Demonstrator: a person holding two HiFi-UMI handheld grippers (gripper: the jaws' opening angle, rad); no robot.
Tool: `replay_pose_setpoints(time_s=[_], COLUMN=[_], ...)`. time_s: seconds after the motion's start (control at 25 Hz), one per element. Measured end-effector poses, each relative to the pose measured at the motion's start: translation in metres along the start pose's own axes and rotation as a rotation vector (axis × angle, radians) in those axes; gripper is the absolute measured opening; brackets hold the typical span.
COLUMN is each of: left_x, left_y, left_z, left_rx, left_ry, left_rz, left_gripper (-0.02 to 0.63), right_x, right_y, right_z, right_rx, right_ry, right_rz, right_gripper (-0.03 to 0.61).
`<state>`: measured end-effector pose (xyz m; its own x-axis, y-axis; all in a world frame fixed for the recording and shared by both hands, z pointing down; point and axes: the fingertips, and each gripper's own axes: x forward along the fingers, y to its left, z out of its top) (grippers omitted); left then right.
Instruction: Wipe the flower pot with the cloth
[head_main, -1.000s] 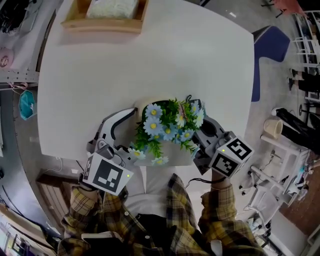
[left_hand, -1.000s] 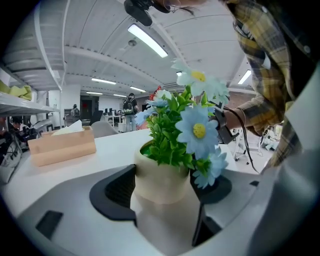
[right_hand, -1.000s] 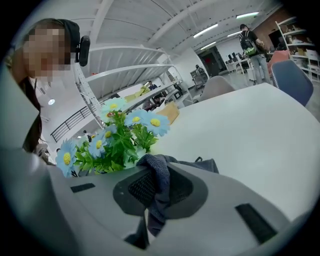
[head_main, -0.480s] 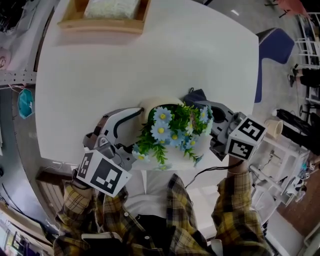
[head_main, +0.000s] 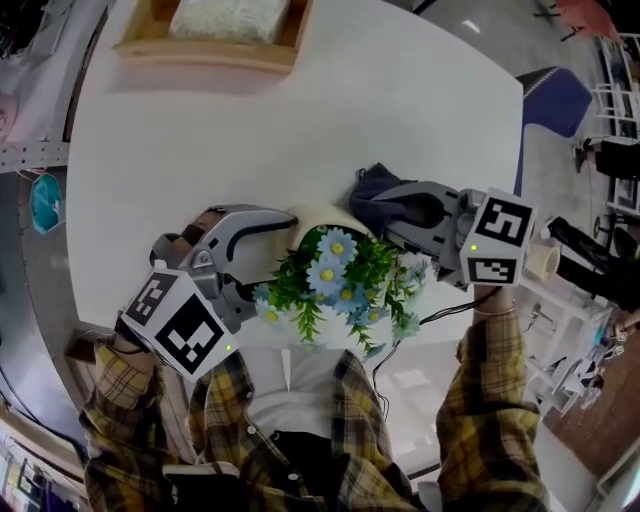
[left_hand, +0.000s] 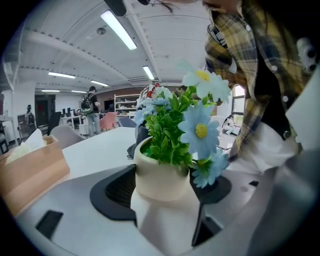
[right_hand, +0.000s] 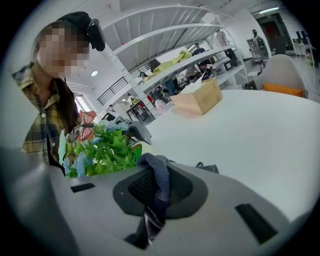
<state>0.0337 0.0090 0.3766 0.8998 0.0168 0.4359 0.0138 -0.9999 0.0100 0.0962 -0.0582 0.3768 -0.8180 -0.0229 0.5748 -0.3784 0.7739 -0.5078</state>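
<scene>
From the head view, most of the flower pot (head_main: 318, 215) was hidden under its own foliage; only a curved strip of the cream rim showed. In the left gripper view its base was lost between the jaws, so whether it stood on the white table (head_main: 300, 120) could not be told. The wooden tray (head_main: 215, 50), far beyond the pot, was cut off by the frame's upper edge, and its pale contents were hard to make out.

The pot was smooth, matt and round, narrowing slightly downward. It carried stiff green leaves and blue daisies (head_main: 335, 275) with yellow centres. The cloth (head_main: 375, 185) was dark grey-blue, soft and knitted-looking, bunched into folds.

The left gripper (head_main: 262, 250) had its jaws spread to the pot's width and pressed against its two sides, with the ribbed black pads against the wall. The right gripper (head_main: 385, 210), on the pot's right, had its jaws pinched together on the cloth, a fold of which humped over the pad. The loose end hung just beside the pot's far right rim; contact between them could not be made out.
</scene>
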Motion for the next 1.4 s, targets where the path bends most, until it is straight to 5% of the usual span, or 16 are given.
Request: replay_pose_setpoints(time_s=[0.4, 0.6, 0.72, 0.96, 1.24, 1.4], left_x=[-0.005, -0.005, -0.011, -0.036, -0.031, -0.009], left_y=[-0.004, -0.004, -0.001, -0.006, -0.044, -0.059], left_z=[-0.010, -0.012, -0.016, -0.045, -0.035, -0.024], left_rx=[0.117, 0.071, -0.009, -0.216, -0.544, -0.582], left_ry=[0.086, 0.088, 0.054, 0.043, -0.039, -0.063], left_rz=[-0.270, -0.280, -0.173, 0.169, 0.399, 0.464], left_gripper=[0.347, 0.348, 0.347, 0.345, 0.345, 0.345], right_x=[0.045, 0.047, 0.044, 0.037, 0.027, 0.021], right_y=[0.010, 0.008, 0.006, 0.000, -0.002, -0.001], right_z=[0.021, 0.022, 0.021, 0.018, 0.010, 0.004], right_rx=[0.004, 0.024, 0.046, 0.101, 0.204, 0.257], right_ry=[0.009, 0.004, -0.022, -0.093, -0.176, -0.229], right_rz=[0.050, 0.025, -0.009, -0.119, -0.267, -0.359], right_gripper=[0.015, 0.015, 0.015, 0.017, 0.016, 0.016])
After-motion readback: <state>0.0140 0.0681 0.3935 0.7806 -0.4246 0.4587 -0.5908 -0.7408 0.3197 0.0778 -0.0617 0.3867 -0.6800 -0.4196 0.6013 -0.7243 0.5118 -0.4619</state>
